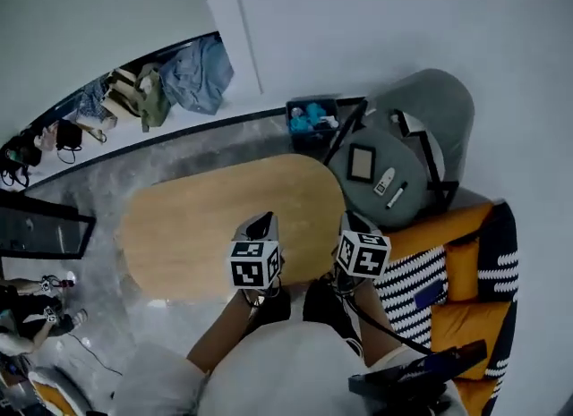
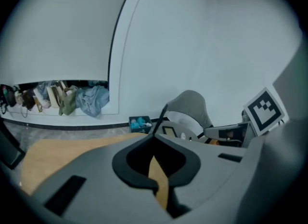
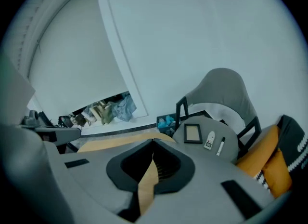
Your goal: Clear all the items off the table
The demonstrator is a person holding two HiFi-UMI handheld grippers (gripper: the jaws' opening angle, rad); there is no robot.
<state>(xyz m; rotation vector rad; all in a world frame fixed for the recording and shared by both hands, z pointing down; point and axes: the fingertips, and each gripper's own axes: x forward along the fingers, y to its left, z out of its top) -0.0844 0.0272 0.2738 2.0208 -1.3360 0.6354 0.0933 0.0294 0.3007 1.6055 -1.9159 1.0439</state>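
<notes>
Picture frame (image 1: 362, 163), small white device (image 1: 384, 181) and marker (image 1: 397, 194) lie on the grey chair (image 1: 436, 101) seat, off the wooden counter (image 1: 206, 217) — probably light and stiff, with the frame best pinched at its edge. Left gripper (image 1: 260, 224) and right gripper (image 1: 354, 223) are both clenched, empty.

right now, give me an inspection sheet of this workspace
surface: oval wooden table, top bare
job's things: none on the table; picture frame, white remote and marker lie on the grey chair seat
clutter: bin of blue items on the floor
grippers: left gripper and right gripper shut, empty
cables: black cable from right gripper
surroundings: clothes along the wall; orange sofa
</notes>
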